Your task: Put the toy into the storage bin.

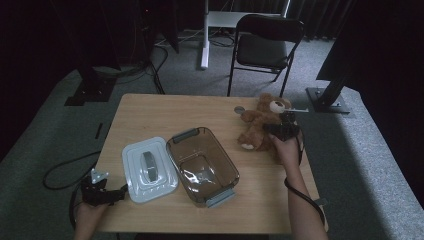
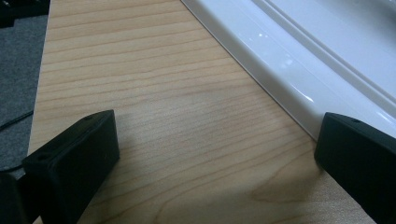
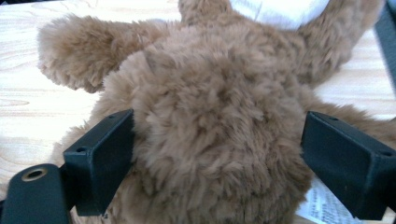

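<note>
High view: my right gripper (image 1: 281, 129) is at the bear (image 1: 261, 123), which lies on the far right part of the table (image 1: 150, 110), head toward the far edge. A small round disc (image 1: 239, 109) sits on the wood just left of the bear's head. In the middle of the table stands the clear brown tub (image 1: 202, 165), open, grey latches at both ends. The white lid (image 1: 149, 169) lies flat just left of it, touching or nearly touching its rim. My left gripper (image 1: 121, 191) rests at the near left corner, beside the lid's near edge. A folding chair (image 1: 265, 47) stands on the carpet beyond the table.

Left gripper view: my jaws are spread wide over bare wood, holding nothing. The lid's rim (image 2: 299, 70) runs diagonally past the right jaw, which sits right against it; I cannot tell whether they touch.

Right gripper view: my jaws stand apart on either side of the bear's body (image 3: 219, 126), the fur pressing against the left one. The right one is just beside the fur. A white tag (image 3: 322, 205) shows under the bear by the right jaw.
</note>
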Demonstrator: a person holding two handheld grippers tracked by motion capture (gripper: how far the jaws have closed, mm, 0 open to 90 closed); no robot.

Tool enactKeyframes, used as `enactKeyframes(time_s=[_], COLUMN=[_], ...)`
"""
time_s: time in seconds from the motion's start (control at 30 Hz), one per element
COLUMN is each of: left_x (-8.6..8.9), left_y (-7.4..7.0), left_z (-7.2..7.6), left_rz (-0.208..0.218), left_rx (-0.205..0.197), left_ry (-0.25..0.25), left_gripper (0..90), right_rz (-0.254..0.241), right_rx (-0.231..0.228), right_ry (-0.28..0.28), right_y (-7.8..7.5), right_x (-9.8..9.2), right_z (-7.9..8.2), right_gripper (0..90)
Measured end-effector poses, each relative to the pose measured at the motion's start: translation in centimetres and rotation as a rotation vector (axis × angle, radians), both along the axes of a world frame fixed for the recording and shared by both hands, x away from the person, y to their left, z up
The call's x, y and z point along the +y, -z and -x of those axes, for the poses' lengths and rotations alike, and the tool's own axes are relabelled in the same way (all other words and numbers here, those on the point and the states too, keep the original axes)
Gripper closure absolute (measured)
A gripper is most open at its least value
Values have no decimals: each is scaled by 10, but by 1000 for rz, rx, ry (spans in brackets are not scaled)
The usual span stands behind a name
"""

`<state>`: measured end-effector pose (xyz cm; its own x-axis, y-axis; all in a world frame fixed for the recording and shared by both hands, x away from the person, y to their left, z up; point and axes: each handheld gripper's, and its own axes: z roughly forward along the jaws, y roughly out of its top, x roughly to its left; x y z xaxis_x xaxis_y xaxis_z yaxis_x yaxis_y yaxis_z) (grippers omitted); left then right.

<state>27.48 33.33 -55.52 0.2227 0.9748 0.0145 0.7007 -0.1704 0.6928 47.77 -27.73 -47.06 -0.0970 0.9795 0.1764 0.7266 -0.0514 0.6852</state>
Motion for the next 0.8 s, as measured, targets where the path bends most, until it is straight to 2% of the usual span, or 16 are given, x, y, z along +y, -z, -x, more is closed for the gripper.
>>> enactKeyframes(time_s=[0.03, 0.23, 0.33, 0.47, 0.6, 0.67, 0.8], left_x=[0, 0, 0, 0, 0, 0, 0], left_y=[0, 0, 0, 0, 0, 0, 0], left_z=[0, 0, 0, 0, 0, 0, 0], left_rz=[0, 0, 0, 0, 0, 0, 0], left_rx=[0, 0, 0, 0, 0, 0, 0], left_ry=[0, 0, 0, 0, 0, 0, -1], left_gripper=[6, 6, 6, 6, 6, 6, 6], right_rz=[-31, -75, -66, -84, -163, -138, -123], right_rx=[5, 35, 40, 52, 97, 104, 95], right_ry=[0, -41, -71, -73, -48, -69, -88], right_y=[3, 13, 15, 21, 29, 29, 29], right_x=[1, 5, 7, 4, -3, -2, -5], right_z=[-1, -3, -2, -3, -4, -3, -2], right_gripper=[107, 107, 107, 108, 115, 148, 291])
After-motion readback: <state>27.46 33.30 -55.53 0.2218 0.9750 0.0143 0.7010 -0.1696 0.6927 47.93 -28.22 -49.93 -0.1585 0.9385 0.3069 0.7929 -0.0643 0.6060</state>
